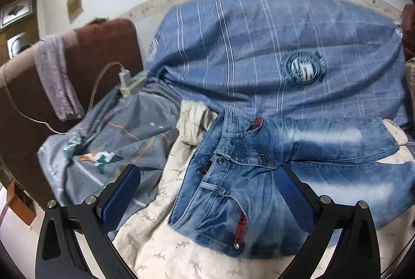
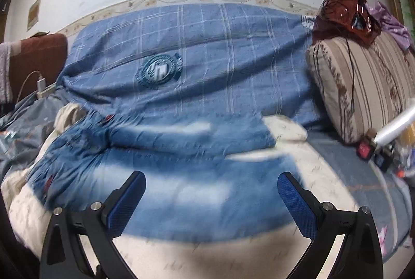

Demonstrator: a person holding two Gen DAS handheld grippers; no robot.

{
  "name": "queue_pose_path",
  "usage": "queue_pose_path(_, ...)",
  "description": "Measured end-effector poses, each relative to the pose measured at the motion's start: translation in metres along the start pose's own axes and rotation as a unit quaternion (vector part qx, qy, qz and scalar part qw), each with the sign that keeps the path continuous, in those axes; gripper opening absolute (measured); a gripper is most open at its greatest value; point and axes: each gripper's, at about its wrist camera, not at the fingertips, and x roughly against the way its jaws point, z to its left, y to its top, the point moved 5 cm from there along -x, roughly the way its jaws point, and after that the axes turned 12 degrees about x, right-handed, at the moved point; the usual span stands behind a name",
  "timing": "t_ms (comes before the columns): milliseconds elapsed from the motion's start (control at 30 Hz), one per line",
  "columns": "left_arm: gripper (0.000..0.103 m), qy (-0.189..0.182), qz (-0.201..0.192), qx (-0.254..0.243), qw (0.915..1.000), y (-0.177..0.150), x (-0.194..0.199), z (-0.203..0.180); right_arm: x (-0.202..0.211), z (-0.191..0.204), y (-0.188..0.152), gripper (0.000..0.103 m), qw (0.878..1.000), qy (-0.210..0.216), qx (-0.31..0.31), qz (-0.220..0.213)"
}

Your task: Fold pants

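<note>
Now, left wrist view:
Pants: faded blue jeans, front up, waistband left, legs running right, on the cream bed sheet.
Left claw: spread wide above the waistband, holding nothing.
Right wrist view:
Pants: blurred, legs flat on bed.
Right claw: wide, empty, over the legs.

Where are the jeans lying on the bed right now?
The jeans lie flat on the cream sheet, waistband toward the grey pillow at left, legs running right, just in front of the blue checked blanket.
</note>
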Motion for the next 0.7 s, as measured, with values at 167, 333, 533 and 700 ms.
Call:
queue_pose_path(167,0.103,-0.007,0.072,-0.009,0.9974,0.019,-0.077,0.007,-0.071,-0.044,0.033,0.103,0.998,0.007,-0.023,0.057)
queue_pose_path(333,0.103,0.0,0.121,-0.023,0.9924,0.048,-0.161,0.014,-0.159,-0.071,0.049,0.103,0.988,0.056,-0.075,0.119)
queue_pose_path(533,0.103,0.0,0.155,-0.011,0.9878,0.078,-0.239,0.011,-0.226,-0.103,0.045,0.102,0.98,0.051,-0.108,0.157)
queue_pose_path(700,0.103,-0.015,0.188,-0.004,0.982,0.083,-0.284,-0.02,-0.247,-0.125,0.039,0.103,0.977,0.056,-0.117,0.167)
